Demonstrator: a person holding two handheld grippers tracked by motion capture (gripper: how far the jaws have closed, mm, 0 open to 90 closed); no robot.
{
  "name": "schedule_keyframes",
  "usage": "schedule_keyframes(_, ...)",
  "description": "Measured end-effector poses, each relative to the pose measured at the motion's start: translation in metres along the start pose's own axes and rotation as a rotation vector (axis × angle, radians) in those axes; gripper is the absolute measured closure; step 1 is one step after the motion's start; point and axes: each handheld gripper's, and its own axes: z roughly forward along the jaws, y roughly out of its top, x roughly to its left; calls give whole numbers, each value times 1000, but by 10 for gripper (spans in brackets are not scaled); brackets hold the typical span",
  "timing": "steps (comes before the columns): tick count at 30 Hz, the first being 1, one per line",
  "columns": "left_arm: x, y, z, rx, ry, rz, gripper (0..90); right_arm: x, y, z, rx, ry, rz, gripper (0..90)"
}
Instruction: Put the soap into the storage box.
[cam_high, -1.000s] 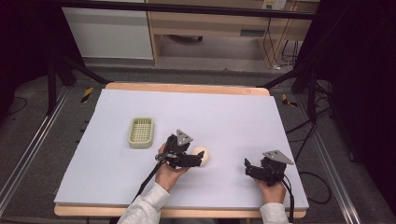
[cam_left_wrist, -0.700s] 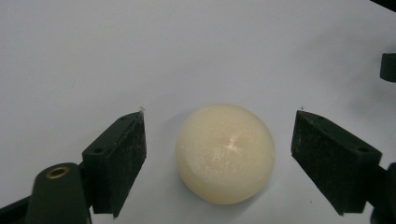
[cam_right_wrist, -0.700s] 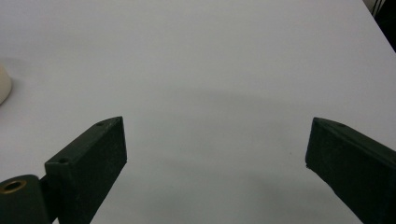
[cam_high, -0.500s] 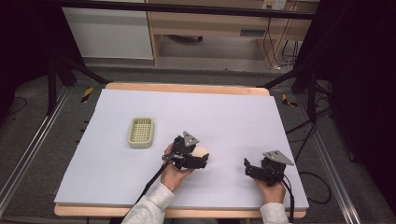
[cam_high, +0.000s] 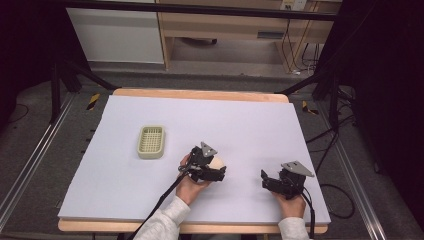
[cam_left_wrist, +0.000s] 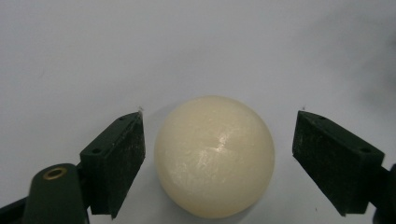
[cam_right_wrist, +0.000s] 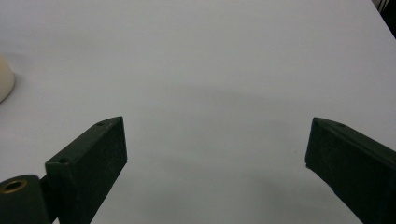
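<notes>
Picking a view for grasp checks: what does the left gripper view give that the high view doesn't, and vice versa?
Left gripper view: a clear gap between each black pad and the cream ball, so the jaws stand open around it, not touching, and the gloss on the ball's surface.

High view: the slatted basket left of the left gripper, the right gripper open and apart, both of the person's hands, and the table's wooden edge.

Both: the ball at the left gripper, on the pale lilac tabletop.
</notes>
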Motion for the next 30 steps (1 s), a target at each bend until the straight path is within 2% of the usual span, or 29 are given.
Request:
schedule_keyframes(10,0,-2,7,19,13,6,167,0,0,0,5,0,-2,61)
schedule_keyframes(23,-2,-6,16,48,22,20,220,0,0,0,7,-1,-2,62)
schedule_keyframes(30,0,-7,18,49,15,7,232,0,0,0,2,-5,-2,62)
